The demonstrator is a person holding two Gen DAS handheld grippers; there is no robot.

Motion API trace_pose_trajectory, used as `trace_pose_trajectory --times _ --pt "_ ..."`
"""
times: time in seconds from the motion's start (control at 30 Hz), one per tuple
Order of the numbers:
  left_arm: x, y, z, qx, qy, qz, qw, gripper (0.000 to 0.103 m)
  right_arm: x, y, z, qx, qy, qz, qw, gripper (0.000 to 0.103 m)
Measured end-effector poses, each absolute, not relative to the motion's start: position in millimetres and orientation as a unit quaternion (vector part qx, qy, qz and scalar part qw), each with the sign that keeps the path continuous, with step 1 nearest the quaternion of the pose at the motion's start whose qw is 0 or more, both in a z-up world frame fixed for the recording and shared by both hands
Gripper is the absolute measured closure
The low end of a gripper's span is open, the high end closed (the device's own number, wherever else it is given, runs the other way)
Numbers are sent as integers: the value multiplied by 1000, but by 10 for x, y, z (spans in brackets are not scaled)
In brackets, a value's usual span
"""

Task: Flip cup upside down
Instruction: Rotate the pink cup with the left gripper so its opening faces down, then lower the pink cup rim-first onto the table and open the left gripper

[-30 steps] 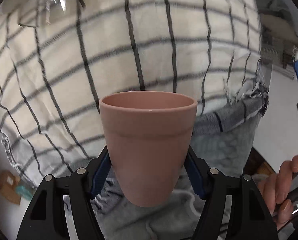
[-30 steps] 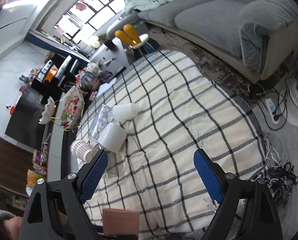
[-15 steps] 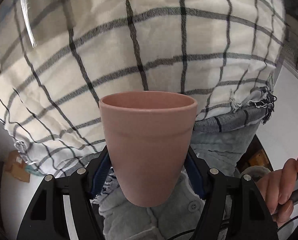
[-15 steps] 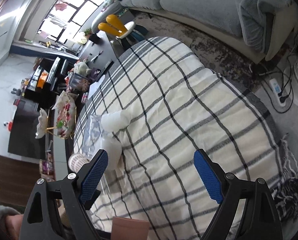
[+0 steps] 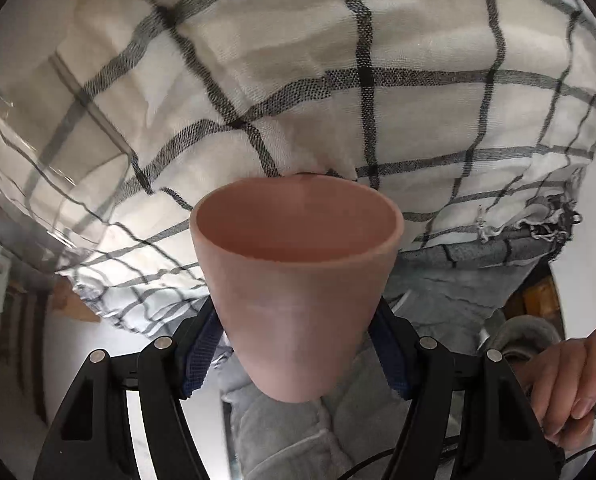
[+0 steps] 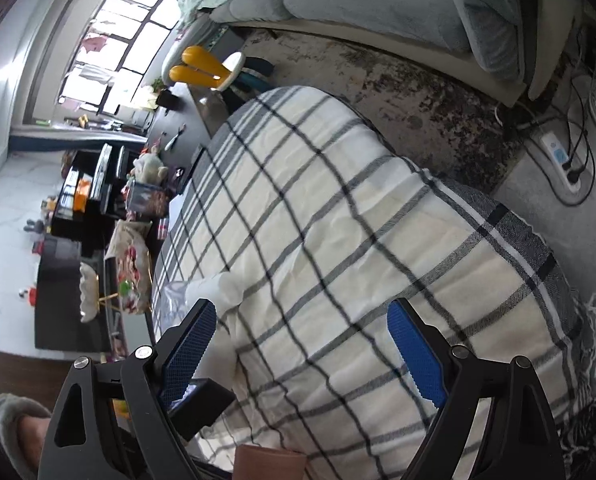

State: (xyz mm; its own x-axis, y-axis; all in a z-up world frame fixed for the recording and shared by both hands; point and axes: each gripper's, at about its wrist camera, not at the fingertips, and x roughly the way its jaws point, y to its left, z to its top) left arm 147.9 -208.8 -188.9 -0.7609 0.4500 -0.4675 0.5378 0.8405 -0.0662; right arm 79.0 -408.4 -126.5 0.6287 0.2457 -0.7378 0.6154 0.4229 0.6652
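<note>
Left gripper point(image 5: 298, 348) clamped on the cup point(image 5: 295, 280), blue pads point(image 5: 199, 360) pressed to its lower sides. Cup mouth facing ahead and slightly up, far rim close against the checked cloth point(image 5: 298, 80) filling the view beyond. Clear plastic sheet point(image 5: 13, 184) off to the left. Hand point(image 5: 570, 384) low at right.

Right gripper point(image 6: 304, 344) spread wide, nothing between the fingers. Black block point(image 6: 199, 404) just behind the left finger. White cups point(image 6: 217, 292) lying ahead-left on the cloth-covered table point(image 6: 358, 240). Cup's base peeking in directly below. Sofa point(image 6: 378, 0) and power strip point(image 6: 558, 156) far ahead-right.
</note>
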Motion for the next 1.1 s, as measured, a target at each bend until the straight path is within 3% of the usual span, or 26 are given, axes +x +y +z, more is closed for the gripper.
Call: trace_pose_trajectory --times 0.37,0.77,0.83,0.9,1.1 --pt "1691 -2448 -1916 327 920 -79 201 34 838 -4269 -1364 567 388 -116 718 15" --pt "1853 -2793 -1855 375 877 -106 279 32 719 -4439 -1311 565 370 -138 724 15" --pt "1835 -2828 -1720 383 864 -115 304 27 704 -4424 -1264 558 371 -133 730 15" --pt "1844 -2867 -1522 386 847 -128 343 11 665 -4396 -1166 548 370 -129 739 15" --pt "1703 -2734 -937 355 805 -160 447 2 541 -4224 -822 494 377 -118 774 15"
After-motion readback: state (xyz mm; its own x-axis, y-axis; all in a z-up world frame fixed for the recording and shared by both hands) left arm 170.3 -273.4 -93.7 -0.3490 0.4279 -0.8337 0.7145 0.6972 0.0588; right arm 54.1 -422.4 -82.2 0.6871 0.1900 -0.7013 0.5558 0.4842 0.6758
